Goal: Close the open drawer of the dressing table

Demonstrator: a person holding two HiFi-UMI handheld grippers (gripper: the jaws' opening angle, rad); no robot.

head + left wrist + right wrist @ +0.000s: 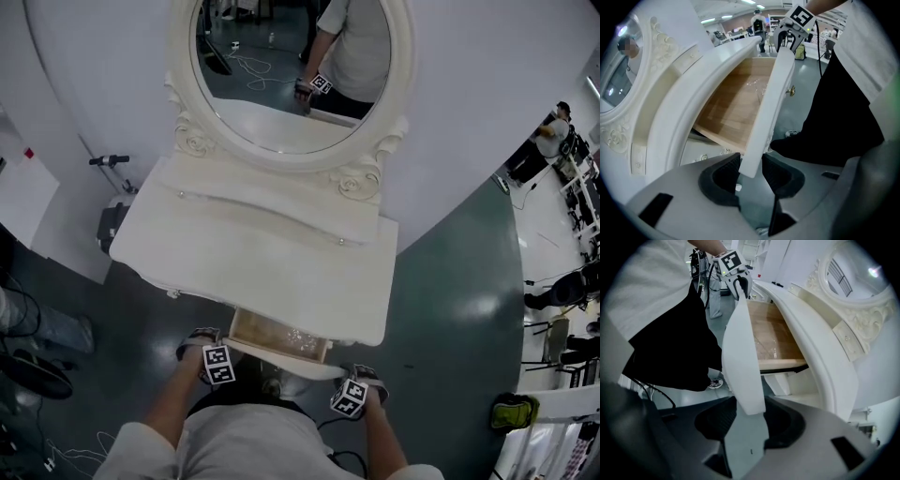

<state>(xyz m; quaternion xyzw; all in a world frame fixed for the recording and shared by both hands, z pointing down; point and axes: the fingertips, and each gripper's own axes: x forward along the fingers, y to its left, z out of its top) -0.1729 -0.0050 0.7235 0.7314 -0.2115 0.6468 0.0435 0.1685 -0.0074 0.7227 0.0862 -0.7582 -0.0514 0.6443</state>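
I see drawer point(277, 339) pulled out from front edge of dressing table point(244, 248), wooden bottom showing, oval mirror point(291, 66) above. My left tool point(751, 172) pinches one end of white drawer front point(769, 105); right tool point(749, 417) pinches other end. Both tools point steeply down

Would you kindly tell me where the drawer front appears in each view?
Head view: drawer front, bottom centre.
Left gripper view: drawer front, centre, slanting up from the bottom middle.
Right gripper view: drawer front, centre-left, rising from the bottom middle.
Shared landmark: oval mirror.
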